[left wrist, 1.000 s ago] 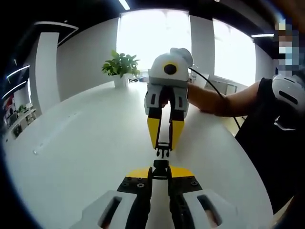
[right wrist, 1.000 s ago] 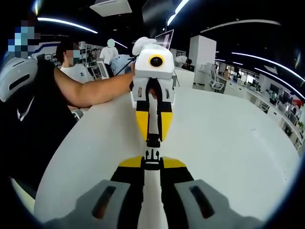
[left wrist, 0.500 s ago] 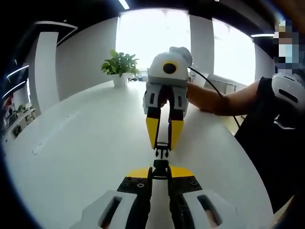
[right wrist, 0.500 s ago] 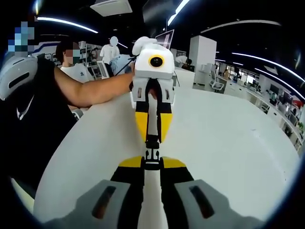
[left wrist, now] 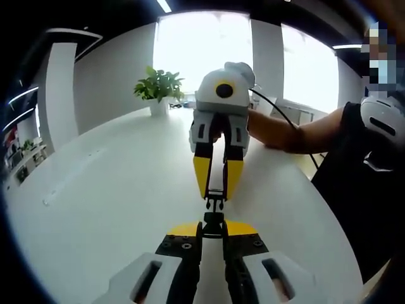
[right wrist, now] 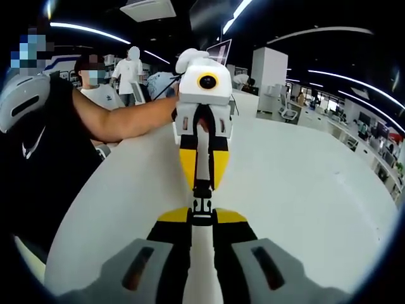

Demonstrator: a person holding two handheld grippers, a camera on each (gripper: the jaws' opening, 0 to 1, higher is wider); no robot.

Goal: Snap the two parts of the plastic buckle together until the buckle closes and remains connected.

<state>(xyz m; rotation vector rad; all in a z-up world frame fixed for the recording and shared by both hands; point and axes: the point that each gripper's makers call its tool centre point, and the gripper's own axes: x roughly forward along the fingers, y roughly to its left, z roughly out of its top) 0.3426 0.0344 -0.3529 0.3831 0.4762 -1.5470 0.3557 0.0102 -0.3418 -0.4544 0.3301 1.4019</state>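
Observation:
The black plastic buckle is in two halves, held tip to tip above the white table (left wrist: pixel 107 190). My left gripper (left wrist: pixel 213 228) is shut on the socket half (left wrist: pixel 214 221). Facing it, my right gripper (left wrist: pixel 216 194) is shut on the pronged half (left wrist: pixel 215 203), whose prongs touch the socket's mouth. In the right gripper view, the right gripper (right wrist: pixel 202 217) holds the pronged half (right wrist: pixel 202 208) and the left gripper (right wrist: pixel 202 183) holds the socket half (right wrist: pixel 202 189). The two halves are lined up and in contact; I cannot tell if they are latched.
A potted plant (left wrist: pixel 159 88) stands at the table's far edge by bright windows. The person's arm (left wrist: pixel 297 133) and dark torso (left wrist: pixel 354 190) are at the right. Other people (right wrist: pixel 130 69) and office desks (right wrist: pixel 329 107) lie beyond the table (right wrist: pixel 304 183).
The right gripper has come closer to the left one. The gap between the two buckle halves has shut, and the prongs now meet the socket.

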